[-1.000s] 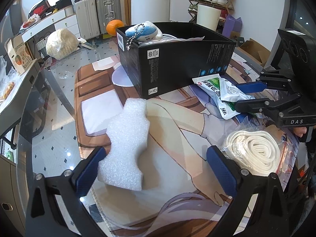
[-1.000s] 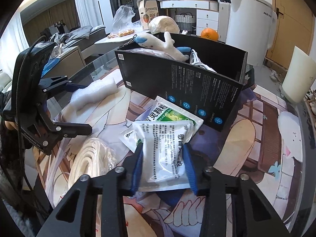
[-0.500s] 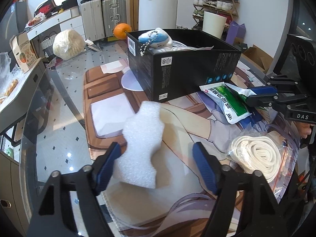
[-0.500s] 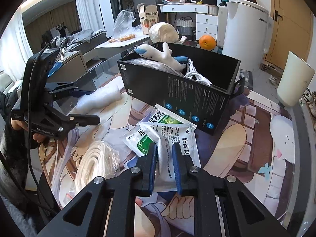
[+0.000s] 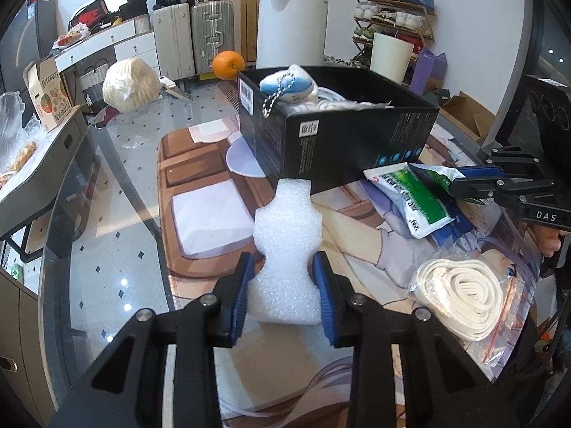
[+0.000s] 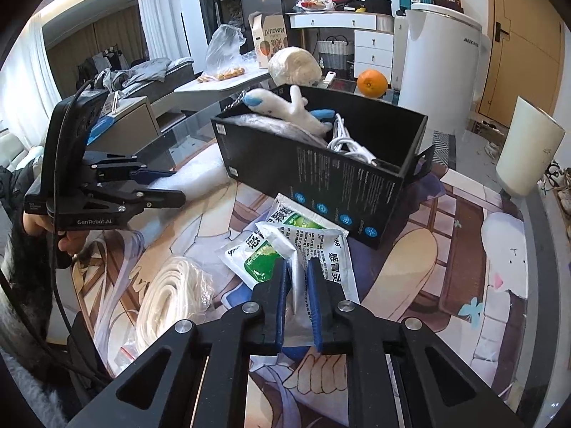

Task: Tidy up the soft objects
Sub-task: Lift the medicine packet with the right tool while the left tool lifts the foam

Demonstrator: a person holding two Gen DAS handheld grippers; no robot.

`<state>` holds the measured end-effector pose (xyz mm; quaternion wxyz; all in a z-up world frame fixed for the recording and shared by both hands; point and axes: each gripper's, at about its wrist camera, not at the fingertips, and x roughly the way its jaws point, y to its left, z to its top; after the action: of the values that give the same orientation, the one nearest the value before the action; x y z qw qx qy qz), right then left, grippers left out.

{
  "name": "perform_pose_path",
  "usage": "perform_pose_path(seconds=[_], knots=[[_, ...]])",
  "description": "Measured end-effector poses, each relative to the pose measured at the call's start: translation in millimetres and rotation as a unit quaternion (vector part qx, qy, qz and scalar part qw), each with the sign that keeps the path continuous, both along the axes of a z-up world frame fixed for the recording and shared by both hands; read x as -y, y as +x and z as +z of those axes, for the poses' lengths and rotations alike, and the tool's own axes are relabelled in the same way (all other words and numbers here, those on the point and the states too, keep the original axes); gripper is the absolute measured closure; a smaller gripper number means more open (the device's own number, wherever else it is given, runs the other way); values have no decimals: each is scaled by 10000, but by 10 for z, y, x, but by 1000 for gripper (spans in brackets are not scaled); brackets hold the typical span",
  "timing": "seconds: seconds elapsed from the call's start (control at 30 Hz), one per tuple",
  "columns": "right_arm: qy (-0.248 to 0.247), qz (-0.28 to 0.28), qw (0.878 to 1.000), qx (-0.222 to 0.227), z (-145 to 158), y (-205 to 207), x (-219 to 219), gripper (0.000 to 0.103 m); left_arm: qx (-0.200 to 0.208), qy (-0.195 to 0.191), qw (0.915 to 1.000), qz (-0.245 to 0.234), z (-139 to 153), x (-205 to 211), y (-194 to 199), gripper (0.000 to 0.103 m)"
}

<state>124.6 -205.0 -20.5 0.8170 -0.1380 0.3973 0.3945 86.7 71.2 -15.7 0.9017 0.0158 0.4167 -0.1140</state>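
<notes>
My left gripper [image 5: 283,278] is shut on a white foam block [image 5: 287,246] at its narrow waist, on the printed mat. My right gripper [image 6: 296,278] is shut on a white and green medicine sachet [image 6: 314,253], lifted a little over a second sachet [image 6: 257,253]. The right gripper also shows in the left wrist view [image 5: 474,182], the left gripper in the right wrist view [image 6: 157,189]. The black box [image 5: 342,132] behind holds a blue and white plush toy [image 5: 289,87] and a white cable [image 6: 348,139]. A bagged coil of white rope [image 5: 464,292] lies at the right.
The printed mat [image 5: 200,164] covers a glass table. An orange [image 5: 228,65] and a wrapped white bundle [image 5: 130,85] sit beyond the box. A cream bin [image 6: 528,149], a white appliance [image 5: 291,21] and suitcases stand behind.
My left gripper moved to the foam block and closed on it from wide open. My right gripper closed tight on the sachet and raised it slightly.
</notes>
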Motion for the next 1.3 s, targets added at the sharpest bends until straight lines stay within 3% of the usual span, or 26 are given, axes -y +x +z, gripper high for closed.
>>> perform_pose_path(seconds=[0.37, 0.47, 0.53, 0.63, 0.67, 0.97, 1.03, 1.2, 1.3], knots=[[141, 21, 9999, 43, 79, -18, 46, 89, 62, -88, 9999, -100, 48, 42, -13, 71], [-19, -23, 10000, 87, 39, -13, 32, 74, 46, -72, 9999, -130, 42, 65, -11, 71], [-202, -130, 9995, 191, 9, 5, 42, 49, 46, -70, 9999, -144, 43, 71, -10, 71], [-218, -106, 9996, 145, -28, 31, 83, 26, 53, -71, 9998, -149, 49, 75, -10, 71], [-228, -122, 9996, 149, -36, 42, 93, 24, 58, -73, 9998, -148, 51, 75, -10, 71], [-402, -252, 9987, -160, -227, 167, 148, 27, 148, -148, 9996, -205, 114, 105, -36, 71], [-411, -265, 9987, -115, -236, 166, 139, 45, 170, -187, 9994, -221, 134, 108, -43, 71], [-416, -387, 9984, -67, -233, 224, 193, 53, 224, -227, 9992, -227, 174, 114, -58, 71], [-441, -384, 9983, 0, -233, 215, 205, 70, 245, -243, 9992, -222, 189, 119, -69, 71]])
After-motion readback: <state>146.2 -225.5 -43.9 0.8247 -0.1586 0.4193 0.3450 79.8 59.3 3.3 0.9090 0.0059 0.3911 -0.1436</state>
